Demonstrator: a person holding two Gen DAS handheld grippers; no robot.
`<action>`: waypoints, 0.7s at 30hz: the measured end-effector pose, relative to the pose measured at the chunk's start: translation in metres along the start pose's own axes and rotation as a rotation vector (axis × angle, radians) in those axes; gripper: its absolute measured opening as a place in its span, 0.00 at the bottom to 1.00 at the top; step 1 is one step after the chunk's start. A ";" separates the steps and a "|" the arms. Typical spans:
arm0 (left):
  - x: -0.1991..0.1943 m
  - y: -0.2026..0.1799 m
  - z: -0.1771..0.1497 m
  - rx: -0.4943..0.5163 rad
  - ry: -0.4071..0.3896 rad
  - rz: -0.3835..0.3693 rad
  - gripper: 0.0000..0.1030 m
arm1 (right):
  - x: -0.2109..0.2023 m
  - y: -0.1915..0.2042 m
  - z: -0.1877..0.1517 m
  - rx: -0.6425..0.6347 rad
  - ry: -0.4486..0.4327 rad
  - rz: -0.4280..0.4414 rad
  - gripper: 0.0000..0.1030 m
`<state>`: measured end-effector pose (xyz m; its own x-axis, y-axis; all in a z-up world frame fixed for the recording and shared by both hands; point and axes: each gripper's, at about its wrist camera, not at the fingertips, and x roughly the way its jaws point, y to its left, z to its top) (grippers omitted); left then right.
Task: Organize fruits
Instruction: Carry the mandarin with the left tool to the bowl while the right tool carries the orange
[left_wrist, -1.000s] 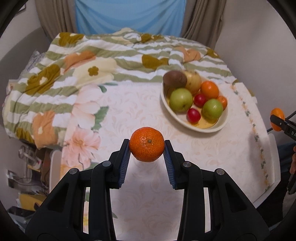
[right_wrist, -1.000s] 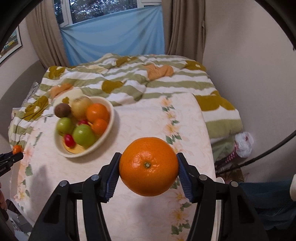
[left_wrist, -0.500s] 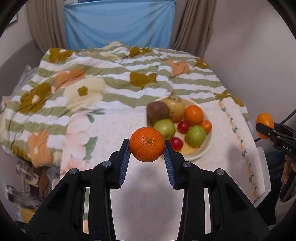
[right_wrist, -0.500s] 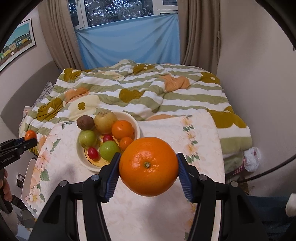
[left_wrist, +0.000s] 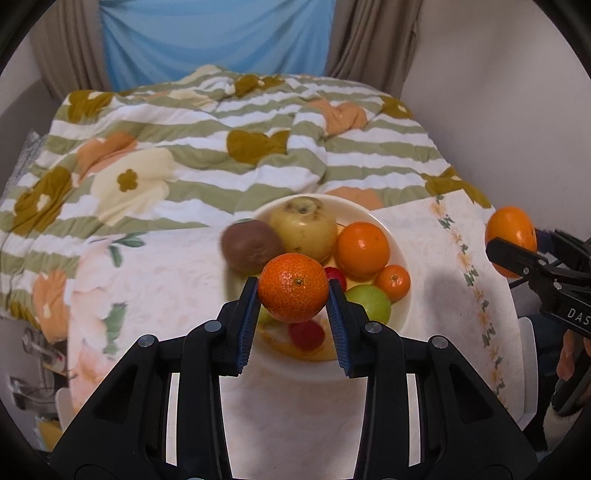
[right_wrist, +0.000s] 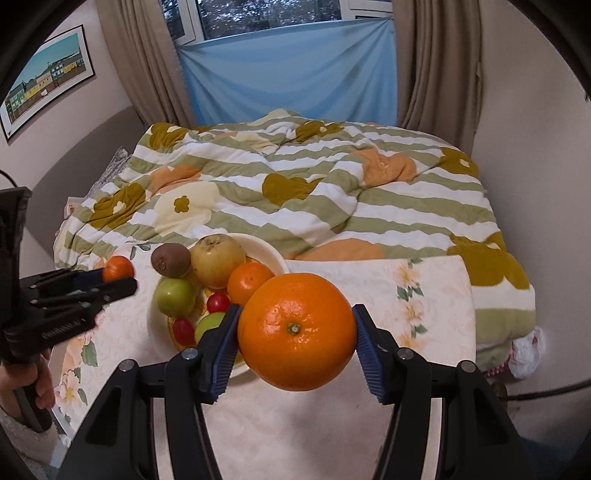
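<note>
The left tongs (left_wrist: 292, 295) pinch a pebbly mandarin (left_wrist: 293, 287) that hides part of the glossy cream bowl (left_wrist: 400, 258), while the right tongs (right_wrist: 295, 328) clamp a large dimpled orange (right_wrist: 296, 330).

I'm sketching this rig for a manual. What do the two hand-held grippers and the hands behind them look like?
Both the left hand-held gripper and the right hand-held gripper are matte black plastic with silver screw heads and ribbed blue finger pads. Seen side-on, each body carries white lettering. A black cable trails from the right one. Bare fingers grip a dark handle, above a fuzzy white sleeve.
</note>
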<state>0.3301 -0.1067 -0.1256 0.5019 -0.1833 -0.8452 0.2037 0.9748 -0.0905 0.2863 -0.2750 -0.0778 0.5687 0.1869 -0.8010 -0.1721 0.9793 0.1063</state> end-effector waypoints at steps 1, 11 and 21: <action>0.007 -0.004 0.001 0.002 0.012 0.001 0.42 | 0.002 -0.002 0.002 -0.005 0.002 0.001 0.53; 0.044 -0.023 0.009 0.026 0.070 0.015 0.42 | 0.023 -0.025 0.012 -0.015 0.027 0.016 0.53; 0.036 -0.026 0.005 0.064 0.042 0.015 1.00 | 0.026 -0.024 0.013 -0.011 0.029 0.005 0.53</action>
<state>0.3476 -0.1391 -0.1512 0.4698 -0.1623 -0.8677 0.2504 0.9671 -0.0453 0.3158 -0.2928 -0.0932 0.5443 0.1890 -0.8173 -0.1839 0.9775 0.1036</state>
